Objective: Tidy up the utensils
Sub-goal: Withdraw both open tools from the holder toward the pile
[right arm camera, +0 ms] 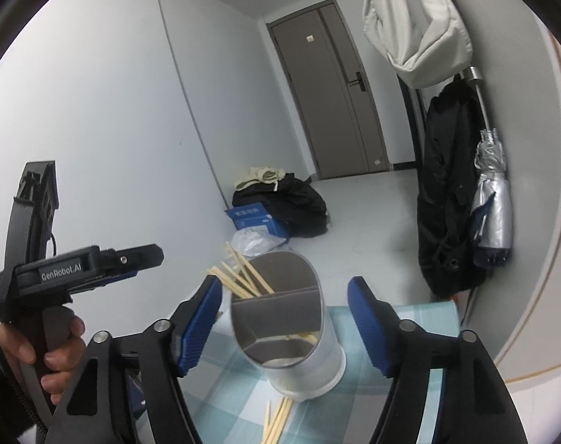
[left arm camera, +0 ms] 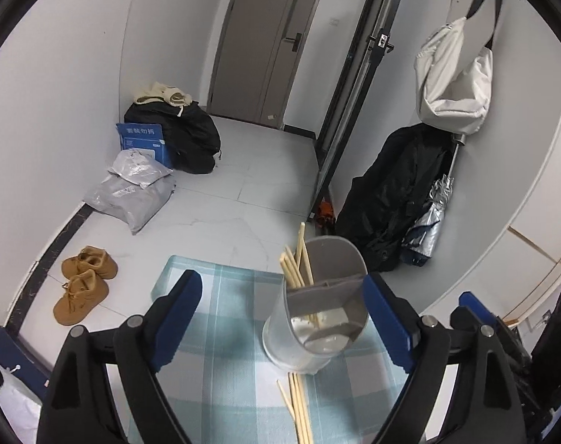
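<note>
A grey oval utensil holder [left arm camera: 317, 307] with a divider stands on a blue checked cloth [left arm camera: 221, 355]. Several wooden chopsticks [left arm camera: 297, 262] stand in its left compartment. More chopsticks [left arm camera: 299, 403] lie loose on the cloth in front of it. My left gripper [left arm camera: 284, 318] is open and empty, its right finger beside the holder. In the right wrist view the holder [right arm camera: 284, 318] sits between the open fingers of my right gripper [right arm camera: 286, 318], with no touch visible. Loose chopsticks [right arm camera: 276, 421] lie below it. The left gripper [right arm camera: 95, 262] shows at the left, held by a hand.
Brown shoes [left arm camera: 84, 281], grey parcels [left arm camera: 132, 188], a blue box [left arm camera: 143, 140] and black bags [left arm camera: 184, 133] lie on the floor. A black coat [right arm camera: 450, 199], an umbrella [right arm camera: 491, 203] and a white bag [right arm camera: 413, 18] hang on the right wall.
</note>
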Demonstrator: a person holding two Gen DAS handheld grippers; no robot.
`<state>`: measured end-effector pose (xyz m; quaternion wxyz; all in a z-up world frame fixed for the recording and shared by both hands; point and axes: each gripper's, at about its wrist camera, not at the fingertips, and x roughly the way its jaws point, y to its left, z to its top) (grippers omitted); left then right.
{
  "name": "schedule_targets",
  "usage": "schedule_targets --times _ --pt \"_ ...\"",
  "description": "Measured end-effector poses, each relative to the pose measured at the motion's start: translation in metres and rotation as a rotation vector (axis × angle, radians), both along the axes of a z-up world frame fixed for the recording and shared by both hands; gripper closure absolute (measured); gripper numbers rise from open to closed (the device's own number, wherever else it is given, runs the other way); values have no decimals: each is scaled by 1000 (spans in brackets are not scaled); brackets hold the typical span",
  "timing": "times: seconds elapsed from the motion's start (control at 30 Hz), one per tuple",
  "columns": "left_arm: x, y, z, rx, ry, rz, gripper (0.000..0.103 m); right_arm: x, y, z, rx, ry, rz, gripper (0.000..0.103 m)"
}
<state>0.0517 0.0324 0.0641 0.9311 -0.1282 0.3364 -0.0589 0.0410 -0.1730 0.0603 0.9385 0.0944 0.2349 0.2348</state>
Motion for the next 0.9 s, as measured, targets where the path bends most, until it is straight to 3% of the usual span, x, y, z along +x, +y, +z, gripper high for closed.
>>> schedule_targets --times 0.07,0.3,0.43,0.57,0.9 --pt "-9 -1 1 11 -2 16 17 -11 -3 2 6 -14 -17 22" --pt "-34 -10 5 52 -39 34 10 -42 -9 5 8 -33 -48 18" --pt "-47 -12 -1 51 -54 36 9 -56 -10 2 -4 -47 -66 12" --pt "-57 -11 -8 45 -82 59 2 -67 -12 -2 -20 -58 -88 5" --pt "-57 -8 -27 55 -83 72 1 -76 -11 -25 -73 -5 -85 4"
